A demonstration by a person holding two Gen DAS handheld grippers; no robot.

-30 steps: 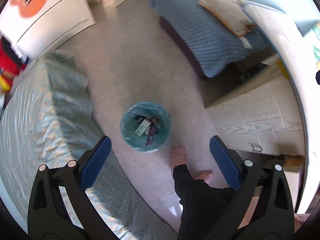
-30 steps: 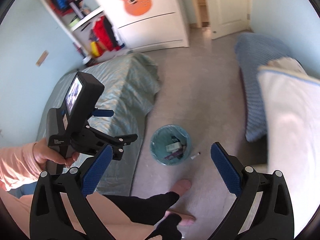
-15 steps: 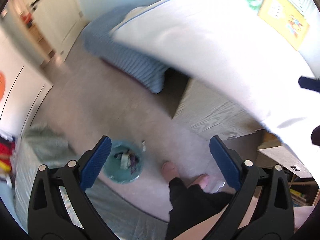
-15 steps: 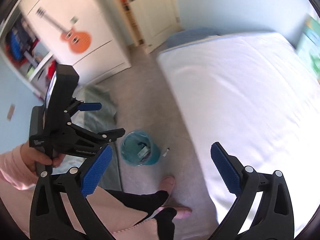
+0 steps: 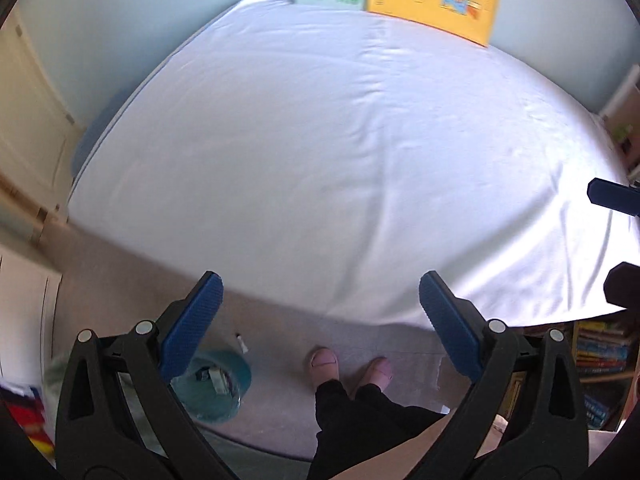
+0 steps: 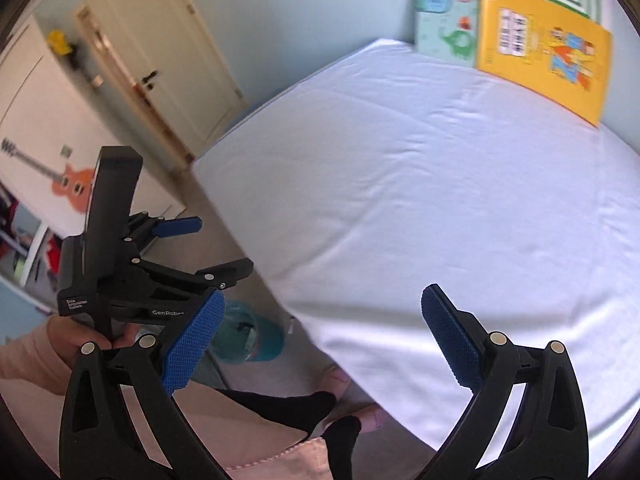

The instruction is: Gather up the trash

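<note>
Trash bin (image 5: 216, 384) sits low-left on the floor, a small white scrap (image 5: 241, 342) just beside its rim. Left gripper (image 5: 320, 326) is nearer, wide open and empty; right gripper (image 6: 324, 334) too, aimed over the white bed (image 6: 440, 200).

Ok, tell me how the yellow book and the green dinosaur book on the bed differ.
The yellow book is larger and nearer the camera's right; the green dinosaur book is smaller, further left, partly covered by the yellow one. Yellow shows bright orange figures; green shows a dinosaur. Both lean against the wall at the far edge of the white bed.
</note>
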